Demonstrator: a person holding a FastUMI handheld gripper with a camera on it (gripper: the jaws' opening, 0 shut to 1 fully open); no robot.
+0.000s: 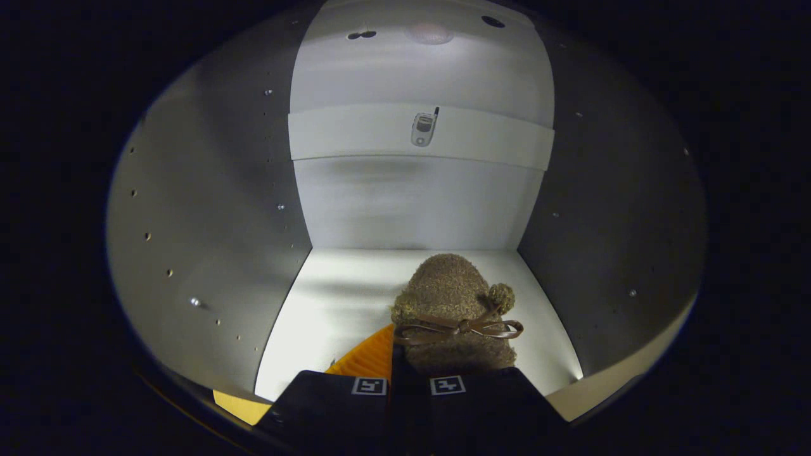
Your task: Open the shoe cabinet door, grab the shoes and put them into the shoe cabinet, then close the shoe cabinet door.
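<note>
Jaws drawn close together, with only a thin dark seam between the two fingers of the gripper (408, 387); they seem to pinch the heel end of a fuzzy brown shoe (451, 304), though the actual contact is hidden behind the fingers, so a firm grip cannot be confirmed. Each finger carries a small square marker on its top.

That shoe lies inside the shoe cabinet (209, 240), on the cabinet's pale floor, toe pointing toward the back wall. A thin brown bow (466, 328) is tied across its upper, and a small fuzzy pompom (500, 296) sits just beside the bow. An orange ribbed piece (367, 360) shows at the shoe's side, touching it and running under the nearer finger; what it belongs to cannot be told.

On the cabinet's back wall, well beyond the shoe, a pale strip (355, 134) runs across, and a small phone picture (423, 128) sits on it. Both side walls carry rows of small holes.
</note>
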